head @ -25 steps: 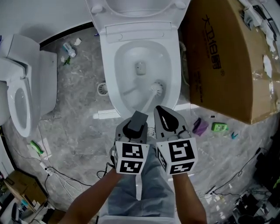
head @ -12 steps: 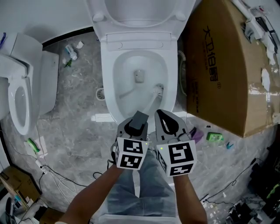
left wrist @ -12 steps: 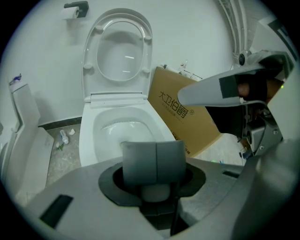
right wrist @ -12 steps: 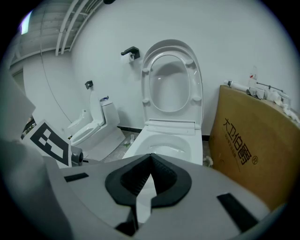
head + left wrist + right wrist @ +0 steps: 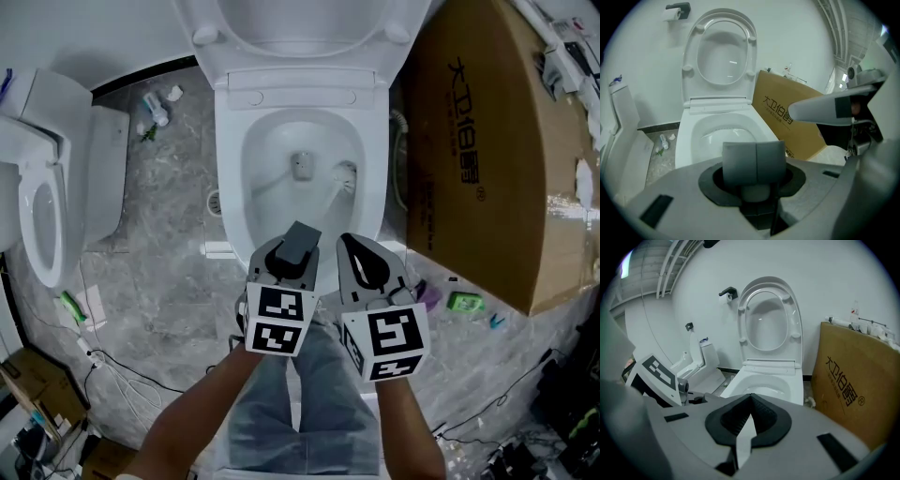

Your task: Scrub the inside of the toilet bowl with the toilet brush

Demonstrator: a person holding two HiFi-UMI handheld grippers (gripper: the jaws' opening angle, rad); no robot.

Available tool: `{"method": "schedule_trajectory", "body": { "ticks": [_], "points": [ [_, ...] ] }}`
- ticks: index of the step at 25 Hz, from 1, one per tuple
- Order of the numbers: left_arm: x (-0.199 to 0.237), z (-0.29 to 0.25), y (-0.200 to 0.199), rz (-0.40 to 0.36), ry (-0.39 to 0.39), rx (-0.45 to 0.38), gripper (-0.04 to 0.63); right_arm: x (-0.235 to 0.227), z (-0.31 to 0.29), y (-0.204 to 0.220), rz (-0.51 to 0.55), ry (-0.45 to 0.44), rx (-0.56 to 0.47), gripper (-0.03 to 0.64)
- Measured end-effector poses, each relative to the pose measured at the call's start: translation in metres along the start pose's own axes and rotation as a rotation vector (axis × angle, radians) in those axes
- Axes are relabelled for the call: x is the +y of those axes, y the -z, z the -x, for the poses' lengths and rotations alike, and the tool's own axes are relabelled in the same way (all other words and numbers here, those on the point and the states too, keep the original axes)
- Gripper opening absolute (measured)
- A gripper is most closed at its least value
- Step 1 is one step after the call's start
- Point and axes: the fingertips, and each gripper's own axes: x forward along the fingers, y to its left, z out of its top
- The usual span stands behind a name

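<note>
The white toilet bowl [image 5: 232,173] stands open below me with its seat and lid [image 5: 719,56] raised. The toilet brush head [image 5: 346,175] rests against the bowl's inner right wall, beside the outlet. Its white handle [image 5: 323,214] slants down to my left gripper [image 5: 298,246], which is shut on it; in the left gripper view [image 5: 756,161] the grey fingertips meet over the handle. My right gripper [image 5: 356,251] hovers close alongside, jaws shut [image 5: 748,422], with only a pale sliver showing between them. Both hang over the bowl's front rim.
A large cardboard box [image 5: 487,141] leans right beside the toilet. A second white toilet [image 5: 37,206] stands at the left. Bottles [image 5: 155,108], a floor drain [image 5: 214,199], cables [image 5: 122,375] and small green items [image 5: 464,302] lie on the grey floor.
The brush head has slid along the bowl's right inner wall from the front toward the back, level with the outlet. Both grippers stay together over the front rim.
</note>
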Motion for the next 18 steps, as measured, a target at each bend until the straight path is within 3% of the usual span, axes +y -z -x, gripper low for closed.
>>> {"method": "schedule_trajectory", "body": {
  "ticks": [18],
  "points": [
    [0.041,-0.028,-0.045,0.015,-0.072,-0.049,0.152,-0.006,-0.022,0.003,0.031,-0.033,0.039,-0.002]
  ]
}}
